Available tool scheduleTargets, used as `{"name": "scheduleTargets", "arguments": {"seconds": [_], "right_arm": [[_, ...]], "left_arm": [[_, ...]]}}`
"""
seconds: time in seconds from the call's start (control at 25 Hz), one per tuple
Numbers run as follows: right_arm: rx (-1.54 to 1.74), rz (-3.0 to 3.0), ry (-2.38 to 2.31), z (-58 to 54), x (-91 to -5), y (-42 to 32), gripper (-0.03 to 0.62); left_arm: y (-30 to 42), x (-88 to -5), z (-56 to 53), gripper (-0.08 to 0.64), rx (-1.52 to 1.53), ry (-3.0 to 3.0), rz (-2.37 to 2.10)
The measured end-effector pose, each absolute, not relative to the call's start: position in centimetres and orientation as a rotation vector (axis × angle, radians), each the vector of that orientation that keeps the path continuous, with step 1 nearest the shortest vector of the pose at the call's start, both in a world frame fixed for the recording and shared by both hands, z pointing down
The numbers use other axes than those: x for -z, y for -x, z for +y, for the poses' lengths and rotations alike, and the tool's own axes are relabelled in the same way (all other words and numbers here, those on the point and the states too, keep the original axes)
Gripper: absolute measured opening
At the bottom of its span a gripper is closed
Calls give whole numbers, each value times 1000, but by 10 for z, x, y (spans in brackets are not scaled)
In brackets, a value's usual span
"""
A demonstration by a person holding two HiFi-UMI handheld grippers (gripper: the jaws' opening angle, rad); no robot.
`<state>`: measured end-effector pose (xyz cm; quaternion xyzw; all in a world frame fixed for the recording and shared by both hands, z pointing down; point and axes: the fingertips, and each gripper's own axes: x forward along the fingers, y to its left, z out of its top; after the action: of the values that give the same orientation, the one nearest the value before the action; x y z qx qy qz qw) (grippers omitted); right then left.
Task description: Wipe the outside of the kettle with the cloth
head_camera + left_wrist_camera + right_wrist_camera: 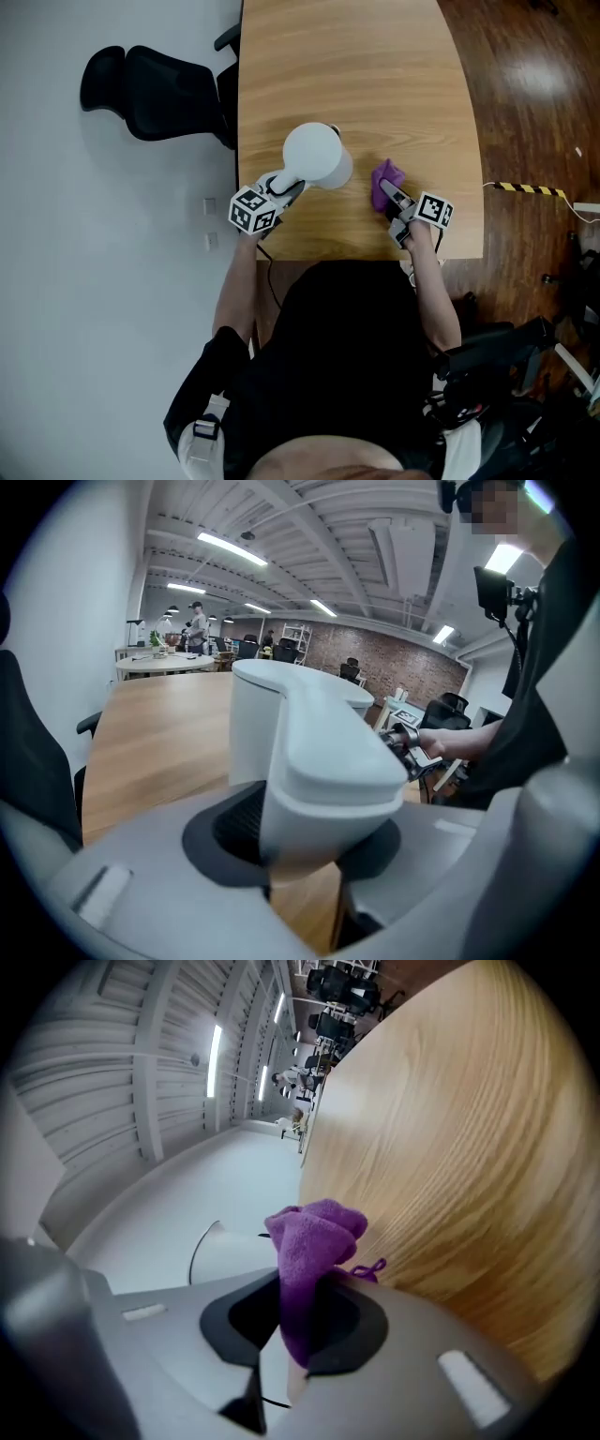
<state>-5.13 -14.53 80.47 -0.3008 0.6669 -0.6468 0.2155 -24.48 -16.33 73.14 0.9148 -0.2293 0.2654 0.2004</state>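
Note:
A white kettle (317, 156) stands on the wooden table (375, 75) near its front edge. My left gripper (284, 188) is shut on the kettle's handle (323, 752), which fills the left gripper view. A purple cloth (385, 181) is bunched just right of the kettle, apart from it. My right gripper (396, 203) is shut on the cloth (309, 1251), which sticks up from between the jaws; the kettle (225, 1252) shows behind it in the right gripper view.
A black office chair (155, 89) stands at the table's left side. A dark cable (267, 262) hangs off the front edge by my left arm. Black-and-yellow tape (530, 188) lies on the dark wood floor to the right.

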Motion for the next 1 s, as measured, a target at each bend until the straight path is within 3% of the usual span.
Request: {"name": "scheduleTargets", "arguments": {"seconds": [0.16,0.36,0.52,0.64,1.0], "right_arm": [[1922,1705,945,-121,-809,49,52],[1798,1722,937,-116,-795,36,52],[1189,1967,656,-147,-710,19,51],[1039,1966,607,-133,-662,3,50],[596,2229,541,-149,-436,-14,49]], "left_arm": [[243,-723,-157,54,-569,-2446,-665],[236,-690,-153,52,15,-2195,-572],[236,-663,-159,52,538,-1951,-428],[238,-646,-147,49,823,-1811,-327],[225,-573,-121,49,1055,-1833,-119]]}}
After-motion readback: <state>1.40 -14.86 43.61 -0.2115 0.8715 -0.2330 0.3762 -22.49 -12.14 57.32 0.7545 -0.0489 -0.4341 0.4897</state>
